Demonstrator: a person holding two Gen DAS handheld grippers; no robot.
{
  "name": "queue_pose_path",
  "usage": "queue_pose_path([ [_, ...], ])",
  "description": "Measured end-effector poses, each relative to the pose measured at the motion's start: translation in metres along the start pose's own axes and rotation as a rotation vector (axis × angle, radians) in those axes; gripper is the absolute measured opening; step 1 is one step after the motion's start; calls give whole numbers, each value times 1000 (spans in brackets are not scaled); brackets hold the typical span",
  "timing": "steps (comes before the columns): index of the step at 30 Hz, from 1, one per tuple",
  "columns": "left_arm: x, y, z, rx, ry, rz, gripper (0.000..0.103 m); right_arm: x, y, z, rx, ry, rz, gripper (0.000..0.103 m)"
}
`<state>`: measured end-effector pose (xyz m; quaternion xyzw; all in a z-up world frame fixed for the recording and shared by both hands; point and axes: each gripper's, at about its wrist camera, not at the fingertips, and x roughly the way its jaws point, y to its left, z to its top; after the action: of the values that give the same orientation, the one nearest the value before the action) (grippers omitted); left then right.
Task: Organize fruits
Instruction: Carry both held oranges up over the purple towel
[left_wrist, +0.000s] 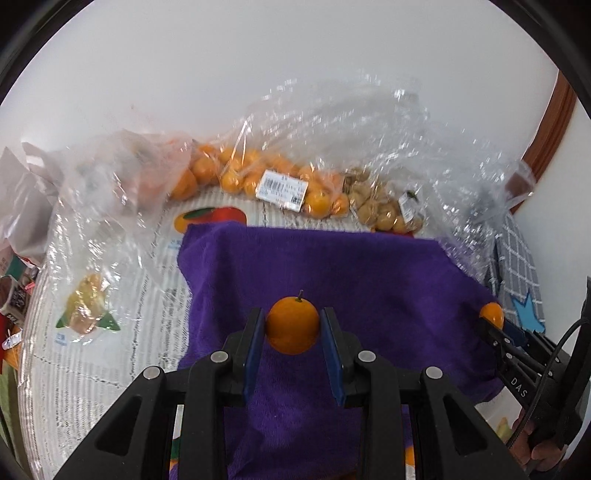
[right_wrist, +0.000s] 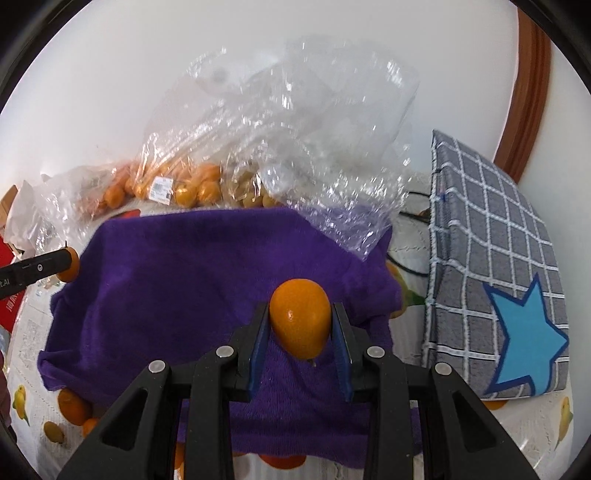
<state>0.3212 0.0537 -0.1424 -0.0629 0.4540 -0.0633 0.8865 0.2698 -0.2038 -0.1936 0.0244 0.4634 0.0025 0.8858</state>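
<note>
My left gripper (left_wrist: 292, 325) is shut on a small round orange fruit (left_wrist: 292, 324) with a short stem, held above a purple towel (left_wrist: 351, 269). My right gripper (right_wrist: 300, 325) is shut on an oval orange fruit (right_wrist: 300, 321), also above the purple towel (right_wrist: 177, 280). In the left wrist view the right gripper (left_wrist: 496, 325) shows at the right edge with its orange fruit (left_wrist: 491, 314). The left gripper's finger and fruit (right_wrist: 70, 266) show at the left edge of the right wrist view. Bags of orange fruit (left_wrist: 258, 177) lie behind the towel.
A bag of brownish fruit (left_wrist: 384, 206) and crumpled clear plastic (right_wrist: 303, 147) sit at the towel's far edge by a white wall. A grey checked box with a blue star (right_wrist: 495, 266) stands right of the towel. Cartons (left_wrist: 14, 295) lie far left on the fruit-printed tablecloth (left_wrist: 92, 350).
</note>
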Motion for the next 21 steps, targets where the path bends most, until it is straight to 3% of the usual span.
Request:
queue_pose_path([
  [21,38,-5,-11,61,83,67,31,54,17,-8,-37,83,30,32],
])
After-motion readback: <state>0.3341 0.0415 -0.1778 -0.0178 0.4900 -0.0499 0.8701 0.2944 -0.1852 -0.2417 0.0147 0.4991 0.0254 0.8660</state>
